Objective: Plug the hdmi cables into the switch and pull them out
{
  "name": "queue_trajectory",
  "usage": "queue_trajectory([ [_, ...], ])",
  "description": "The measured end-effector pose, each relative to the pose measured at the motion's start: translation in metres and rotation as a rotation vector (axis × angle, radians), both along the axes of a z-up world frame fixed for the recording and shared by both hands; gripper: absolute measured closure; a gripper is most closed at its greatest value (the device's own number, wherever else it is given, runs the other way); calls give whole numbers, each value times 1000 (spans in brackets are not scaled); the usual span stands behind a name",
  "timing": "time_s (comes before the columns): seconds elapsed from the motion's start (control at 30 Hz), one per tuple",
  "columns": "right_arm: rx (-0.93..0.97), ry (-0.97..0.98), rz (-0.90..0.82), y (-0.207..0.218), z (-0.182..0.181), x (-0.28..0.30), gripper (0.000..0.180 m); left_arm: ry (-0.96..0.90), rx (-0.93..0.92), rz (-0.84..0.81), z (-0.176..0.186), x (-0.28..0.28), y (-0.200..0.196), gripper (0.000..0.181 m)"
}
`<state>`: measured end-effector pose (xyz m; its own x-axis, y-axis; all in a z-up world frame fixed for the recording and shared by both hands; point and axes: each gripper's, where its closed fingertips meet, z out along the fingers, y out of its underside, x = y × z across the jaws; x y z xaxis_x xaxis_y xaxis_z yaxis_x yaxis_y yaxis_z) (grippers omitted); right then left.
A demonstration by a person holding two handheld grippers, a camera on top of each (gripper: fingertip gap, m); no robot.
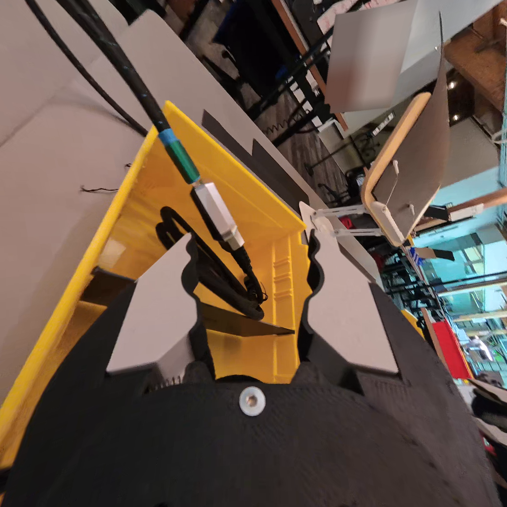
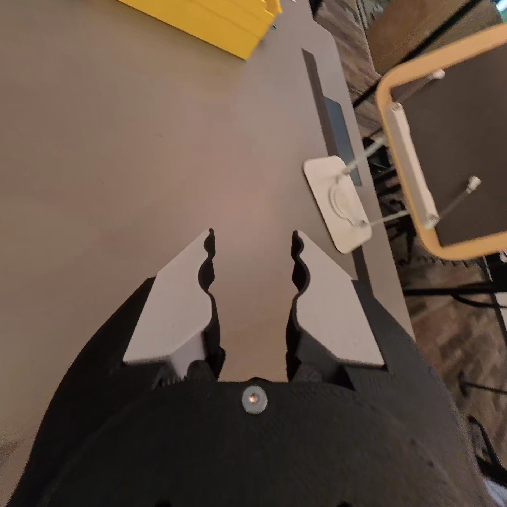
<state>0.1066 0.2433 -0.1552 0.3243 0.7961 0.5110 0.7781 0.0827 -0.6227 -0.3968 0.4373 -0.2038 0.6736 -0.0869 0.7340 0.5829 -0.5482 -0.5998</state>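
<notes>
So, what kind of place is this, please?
Probably an open office or lab workspace. A grey desk carries a yellow tray of cables, a framed divider panel is clamped to its edge, and more desks stand beyond.

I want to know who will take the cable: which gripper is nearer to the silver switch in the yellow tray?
Left. The left gripper is open right over the yellow tray, close to the silver switch. The right gripper is open above bare table, with the tray only at the far edge.
</notes>
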Motion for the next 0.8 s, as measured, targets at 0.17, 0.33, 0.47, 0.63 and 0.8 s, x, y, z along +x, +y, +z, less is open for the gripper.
queue_trajectory([
  [0.17,-39,-14,63,-10,-25,-32,126,-23,-50,12,-8,-6,16,102],
  [0.33,-62,14,90,-17,-34,-43,127,16,-126,-29,-25,-1,32,127],
  [0.47,-75,16,91,-20,-42,-43,127,112,-161,-33,-31,-5,39,151],
  [0.63,-90,30,101,-27,-48,-46,128,197,-90,-34,-13,2,39,158],
  [0.8,-99,40,118,-36,-51,-53,128,297,48,-40,33,17,34,162],
])
